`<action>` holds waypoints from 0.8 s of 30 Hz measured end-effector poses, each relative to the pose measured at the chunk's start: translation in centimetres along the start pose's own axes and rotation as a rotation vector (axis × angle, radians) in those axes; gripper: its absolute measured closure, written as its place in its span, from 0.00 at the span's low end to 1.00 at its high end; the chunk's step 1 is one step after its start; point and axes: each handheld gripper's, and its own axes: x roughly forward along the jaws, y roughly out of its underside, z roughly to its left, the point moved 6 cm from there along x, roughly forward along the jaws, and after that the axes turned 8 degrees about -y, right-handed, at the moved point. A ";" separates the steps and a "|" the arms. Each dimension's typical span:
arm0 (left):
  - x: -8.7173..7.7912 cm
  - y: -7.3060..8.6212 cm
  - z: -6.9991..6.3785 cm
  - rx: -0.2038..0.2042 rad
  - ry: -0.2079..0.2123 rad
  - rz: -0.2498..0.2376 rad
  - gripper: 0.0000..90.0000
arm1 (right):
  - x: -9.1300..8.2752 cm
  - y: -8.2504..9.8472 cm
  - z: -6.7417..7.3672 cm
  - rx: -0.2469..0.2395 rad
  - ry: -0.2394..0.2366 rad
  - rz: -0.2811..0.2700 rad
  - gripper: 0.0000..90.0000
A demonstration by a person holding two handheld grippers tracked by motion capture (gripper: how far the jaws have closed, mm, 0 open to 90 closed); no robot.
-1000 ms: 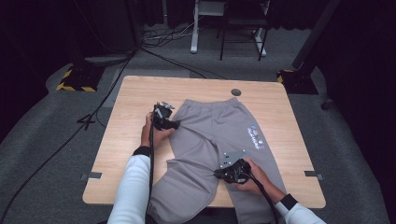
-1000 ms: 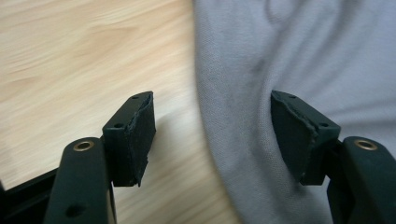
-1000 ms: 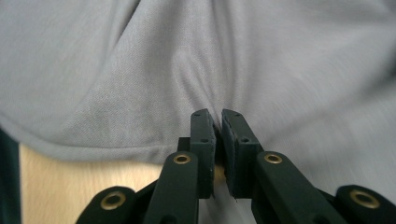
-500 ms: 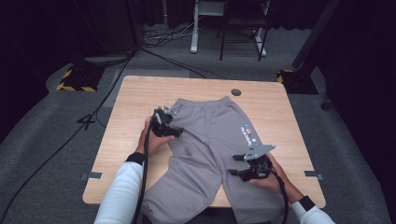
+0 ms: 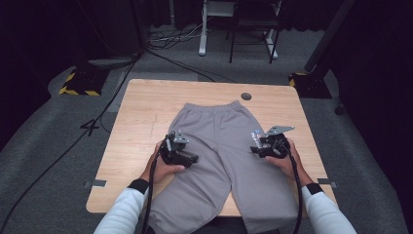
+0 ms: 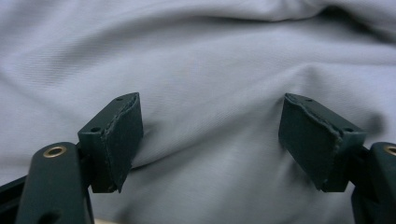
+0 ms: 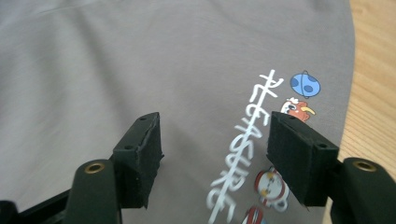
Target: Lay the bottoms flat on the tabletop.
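Note:
Grey sweatpants (image 5: 219, 141) lie flat on the wooden table (image 5: 146, 107), waistband at the far side and both legs running off the near edge. My left gripper (image 5: 191, 158) hovers over the left hip of the sweatpants (image 6: 201, 60). Its jaws have just been opening and stand open (image 6: 210, 123), with a soft fold of cloth beneath them and no pad pressing on it. My right gripper (image 5: 254, 149) is over the right hip beside the white lettering and cartoon print (image 7: 245, 154). Its jaws have also just been opening and stand open (image 7: 215, 140), holding nothing.
Bare wood (image 7: 373, 93) shows just right of the pants' edge. A dark round grommet (image 5: 246, 96) sits near the table's far edge. Cables (image 5: 112, 107) and a yellow-black striped base (image 5: 78, 83) lie on the grey floor beyond the table.
My right gripper let go of the pant leg and moved away from the person, to the right, up to the print. My left gripper slid toward the person. The pants now lie spread flatter.

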 end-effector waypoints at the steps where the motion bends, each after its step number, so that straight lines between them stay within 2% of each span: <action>1: 0.2 -0.1 0.3 -0.007 -0.003 -0.008 0.25 | 0.3 0.0 -0.3 0.013 0.004 0.002 0.38; 4: 0.8 -0.5 1.4 -0.021 -0.013 -0.025 0.25 | 0.8 -0.2 -0.7 0.003 0.020 -0.010 0.39; 7: 1.8 -1.4 2.8 -0.037 -0.029 -0.022 0.25 | 1.4 -0.7 -0.9 -0.002 0.051 -0.013 0.38; 8: 2.1 -1.6 3.2 -0.046 -0.039 -0.022 0.25 | 1.7 -0.9 -1.0 0.003 0.055 -0.021 0.38; 10: 3.0 -2.4 4.6 -0.089 -0.073 -0.019 0.26 | 2.2 -1.5 -1.1 0.008 0.064 -0.030 0.38; 14: 4.6 -3.9 6.8 -0.129 -0.126 -0.013 0.26 | 3.5 -2.6 -1.4 0.018 0.080 -0.040 0.38; 18: 5.4 -4.7 7.9 -0.173 -0.166 0.003 0.25 | 4.8 -4.0 -1.8 0.040 0.116 -0.045 0.37; 21: 5.0 -4.8 8.0 -0.178 -0.202 0.069 0.23 | 5.2 -4.5 -1.8 0.055 0.137 -0.024 0.37; 22: 4.5 -4.8 7.9 -0.156 -0.211 0.084 0.24 | 5.1 -4.5 -1.7 0.052 0.144 -0.013 0.38; 24: 3.2 -4.6 7.1 -0.109 -0.183 0.062 0.25 | 4.5 -4.1 -0.9 0.043 0.110 0.009 0.39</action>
